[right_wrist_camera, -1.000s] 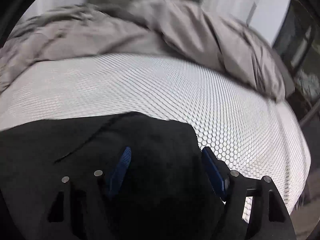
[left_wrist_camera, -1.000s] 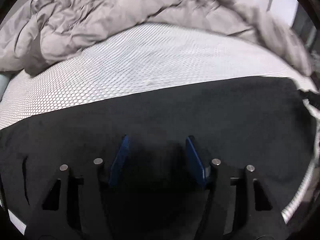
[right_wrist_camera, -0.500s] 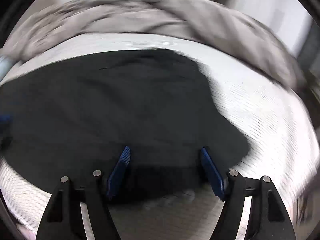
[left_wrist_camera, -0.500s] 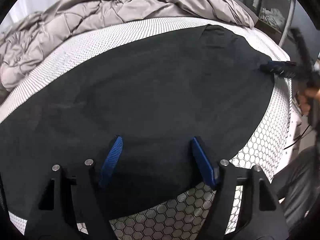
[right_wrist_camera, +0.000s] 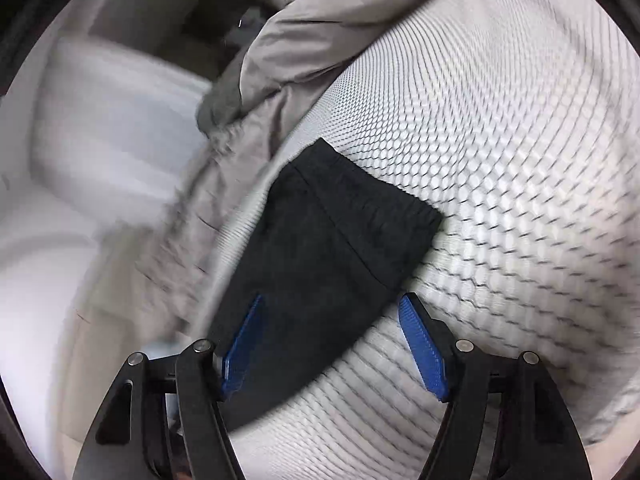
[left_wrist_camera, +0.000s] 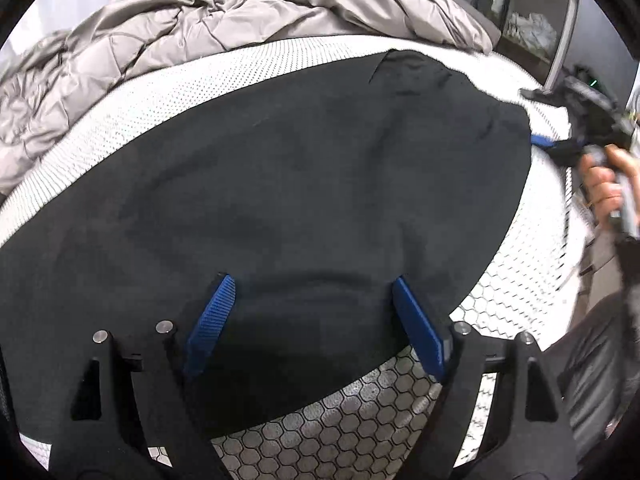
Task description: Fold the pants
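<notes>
So we've got the black pants spread out flat on the mattress, the one with the white honeycomb cover, and they take up most of it in the left wrist view. In the right wrist view we only see one squared-off end of them, with a seam running across it, lying near the mattress edge.

Our left gripper sits over the near edge of the pants. Its jaws are opening, blue pads well apart, and the cloth lies flat under them, nothing pinched. Our right gripper is spread too, its left pad over the black fabric and its right pad over bare mattress, gripping nothing. From the left camera we can see that right gripper off at the far right end of the pants, with the hand on its handle, pretty blurry.

A rumpled grey quilt is bunched up along the far side of the mattress.
</notes>
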Available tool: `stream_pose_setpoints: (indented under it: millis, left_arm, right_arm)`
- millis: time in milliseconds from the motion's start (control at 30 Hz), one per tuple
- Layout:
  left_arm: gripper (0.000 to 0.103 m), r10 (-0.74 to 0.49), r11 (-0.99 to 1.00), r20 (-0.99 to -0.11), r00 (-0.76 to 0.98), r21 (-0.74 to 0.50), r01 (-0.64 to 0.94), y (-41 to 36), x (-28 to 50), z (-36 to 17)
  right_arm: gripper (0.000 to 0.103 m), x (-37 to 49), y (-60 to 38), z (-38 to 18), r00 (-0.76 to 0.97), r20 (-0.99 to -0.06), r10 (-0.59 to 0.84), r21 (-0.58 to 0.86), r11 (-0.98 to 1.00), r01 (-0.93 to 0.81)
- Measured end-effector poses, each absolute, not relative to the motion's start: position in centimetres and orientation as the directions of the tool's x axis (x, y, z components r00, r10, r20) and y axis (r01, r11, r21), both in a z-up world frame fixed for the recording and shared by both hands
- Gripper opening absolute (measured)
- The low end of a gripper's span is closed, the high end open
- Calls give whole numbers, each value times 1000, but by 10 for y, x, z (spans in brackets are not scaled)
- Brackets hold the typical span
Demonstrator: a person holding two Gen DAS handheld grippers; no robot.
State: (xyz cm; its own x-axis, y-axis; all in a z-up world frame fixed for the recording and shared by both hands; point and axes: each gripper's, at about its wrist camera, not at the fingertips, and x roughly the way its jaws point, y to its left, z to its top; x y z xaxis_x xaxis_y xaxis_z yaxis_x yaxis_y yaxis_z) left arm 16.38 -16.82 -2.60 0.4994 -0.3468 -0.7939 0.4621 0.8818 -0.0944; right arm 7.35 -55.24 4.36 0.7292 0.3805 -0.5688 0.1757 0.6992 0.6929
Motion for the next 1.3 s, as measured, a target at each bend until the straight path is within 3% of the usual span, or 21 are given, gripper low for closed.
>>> stream_pose_setpoints:
  millis: [100,133,233,267,467,667,700,733,767,833,933,1033,1200,1300]
  left_arm:
    - [79,-355,891,-794,493,-127,435,-161,166,-26]
    - [79,-353,894,-793,496,-130,429,-158,167,-25]
    - [79,-352,904,-788,505,-148,400,-142,171,-21]
    - [79,-354,910,-784,510,-163,381,-134,173,-19]
    - [79,-319,945,-775,545,-213,249,-72,185,-14]
    - [79,-241,960,-740,627,-277,42,28,188,-6]
    - [79,-218,962,-743,633,-272,13,41,188,-6]
    - [79,-180,966,-749,638,-256,-28,57,188,-7]
    - [79,-133,966,-750,647,-243,-83,78,186,-8]
    - [79,-100,954,-748,657,-259,-149,106,181,-9]
    - [76,-123,934,-740,661,-312,-176,134,176,-10]
    - [73,-198,927,-723,662,-357,-112,128,178,-10]
    - [64,-347,924,-735,583,-376,76,62,189,-16]
    - [60,-355,928,-749,559,-356,112,43,198,-21]
  right_arm:
    - [64,100,-551,47,743,-593,311,644,737,205]
    - [57,105,-546,50,753,-593,286,622,757,202]
    - [23,117,-520,60,764,-613,200,520,831,200]
    - [19,117,-508,68,775,-608,169,475,860,185]
    - [17,111,-402,112,803,-554,220,284,957,-66]
    - [17,116,-231,111,661,-567,492,218,863,-455]
    - [17,116,-201,104,603,-579,548,226,819,-527]
    - [24,116,-172,92,522,-613,594,231,766,-600]
    - [55,119,-153,82,446,-655,610,236,726,-646]
    - [79,114,-119,50,305,-755,580,221,663,-715]
    - [78,104,-125,42,319,-773,549,154,650,-744]
    - [81,114,-171,49,405,-750,524,156,734,-661]
    - [79,125,-226,10,423,-877,227,-47,837,-546]
    - [77,122,-242,4,437,-875,210,-66,841,-537]
